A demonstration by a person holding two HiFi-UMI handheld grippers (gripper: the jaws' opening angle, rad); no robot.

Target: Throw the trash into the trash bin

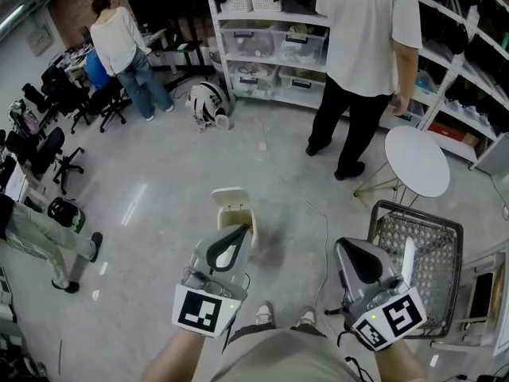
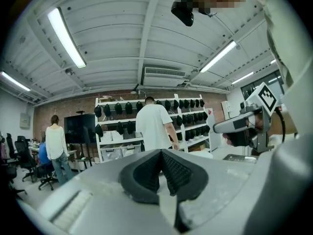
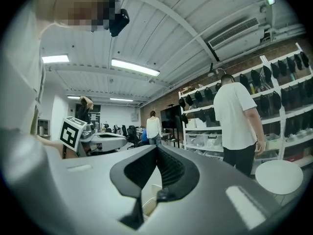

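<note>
Jaws of the left gripper (image 2: 160, 154) stand together, ribbed pads meeting along one seam with nothing between them. Jaws of the right gripper (image 3: 157, 153) are likewise closed and empty. No trash shows in either claw.

In the head view both grippers occupy the lower part of the frame and point toward its top: the left at lower centre, the right at lower right.

The trash bin (image 1: 232, 207) is cream-coloured and upright, with its mouth facing the camera. It stands on the grey floor (image 1: 159, 173) at frame centre, directly beyond the left gripper's tip. The tip overlaps the bin's right rim in the picture; contact cannot be confirmed. The mouth is oblong, with its long axis running up and down the frame. The contents are in shadow and cannot be made out.

From the right gripper the bin lies up and to the left, apart. The left hand is therefore the nearer.

A wire basket (image 1: 420, 249) sits just right of the right gripper, with a round white table (image 1: 417, 161) above it in the frame.

Judgement: nothing is in hand for disposal. Any further piece must first be picked up, and the left gripper has the shorter path to the bin.
</note>
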